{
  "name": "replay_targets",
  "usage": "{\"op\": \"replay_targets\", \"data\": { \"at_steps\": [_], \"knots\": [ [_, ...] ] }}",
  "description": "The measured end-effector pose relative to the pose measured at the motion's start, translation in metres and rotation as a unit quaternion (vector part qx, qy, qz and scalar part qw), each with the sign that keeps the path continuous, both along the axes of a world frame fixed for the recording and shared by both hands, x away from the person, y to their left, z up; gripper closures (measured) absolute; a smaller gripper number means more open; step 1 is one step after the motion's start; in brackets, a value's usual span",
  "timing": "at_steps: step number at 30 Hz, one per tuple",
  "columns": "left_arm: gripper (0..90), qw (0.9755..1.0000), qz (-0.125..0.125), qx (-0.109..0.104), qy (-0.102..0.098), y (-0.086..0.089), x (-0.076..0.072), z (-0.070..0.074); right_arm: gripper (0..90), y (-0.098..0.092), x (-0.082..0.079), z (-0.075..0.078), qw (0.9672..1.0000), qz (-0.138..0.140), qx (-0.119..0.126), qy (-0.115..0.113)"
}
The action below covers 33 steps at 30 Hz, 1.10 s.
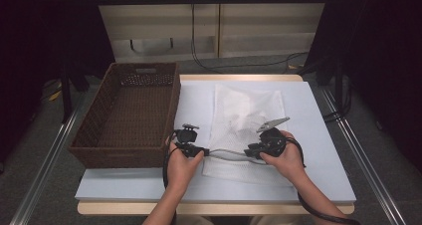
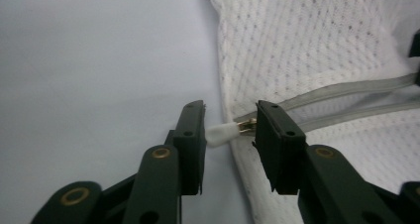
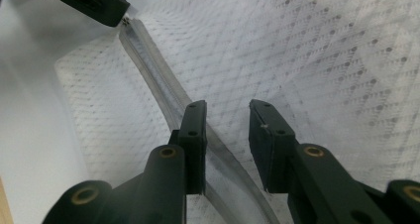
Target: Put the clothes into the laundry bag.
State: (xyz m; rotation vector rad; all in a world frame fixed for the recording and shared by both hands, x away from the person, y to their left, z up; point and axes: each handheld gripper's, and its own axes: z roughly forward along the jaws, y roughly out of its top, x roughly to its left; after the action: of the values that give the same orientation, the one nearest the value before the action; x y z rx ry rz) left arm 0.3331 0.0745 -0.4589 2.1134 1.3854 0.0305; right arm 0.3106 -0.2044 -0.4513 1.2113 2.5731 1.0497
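White mesh zippered laundry bag [image 1: 247, 130] lies flat on pale blue table cover [image 1: 318, 135]; grey zipper [image 1: 226, 154] runs level between claws, white pull tab [image 2: 219, 133] at left end; left gripper [image 2: 230, 120] nearer, jaws parted around tab, pads apart from it; right gripper [image 3: 227, 116] partly open astride zipper, gripping nothing; brown wicker basket [image 1: 130, 110] left; dark room beyond.
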Motion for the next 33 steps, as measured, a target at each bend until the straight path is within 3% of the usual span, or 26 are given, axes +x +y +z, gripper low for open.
{"op": "replay_targets", "data": {
  "at_steps": [3,8,12,21,26,33],
  "knots": [
    [61.6,0.9999,-0.004,-0.006,0.009,-0.001,0.002,-0.004,68.4,0.0,0.0,0.001,1.0,-0.003,0.001,-0.003],
    [64.6,0.9998,-0.014,0.009,-0.006,-0.005,-0.001,-0.004,67.9,-0.001,0.0,0.003,1.0,-0.004,0.005,-0.006],
    [71.8,0.9998,-0.012,0.001,0.012,-0.005,-0.002,-0.004,67.3,-0.002,-0.001,0.004,0.9999,-0.006,0.011,-0.007],
    [82.7,0.9984,-0.027,-0.044,0.026,-0.002,-0.003,0.006,63.3,0.001,-0.001,0.004,1.0,-0.003,0.008,-0.001],
    [81.7,0.9974,-0.038,-0.055,0.026,-0.006,-0.002,0.005,60.6,0.005,-0.002,0.002,1.0,-0.002,0.003,0.003],
    [70.4,0.9965,-0.047,-0.066,0.02,-0.009,-0.003,0.006,55.5,0.005,-0.002,0.007,0.9999,-0.006,0.015,0.002]
  ]
}}
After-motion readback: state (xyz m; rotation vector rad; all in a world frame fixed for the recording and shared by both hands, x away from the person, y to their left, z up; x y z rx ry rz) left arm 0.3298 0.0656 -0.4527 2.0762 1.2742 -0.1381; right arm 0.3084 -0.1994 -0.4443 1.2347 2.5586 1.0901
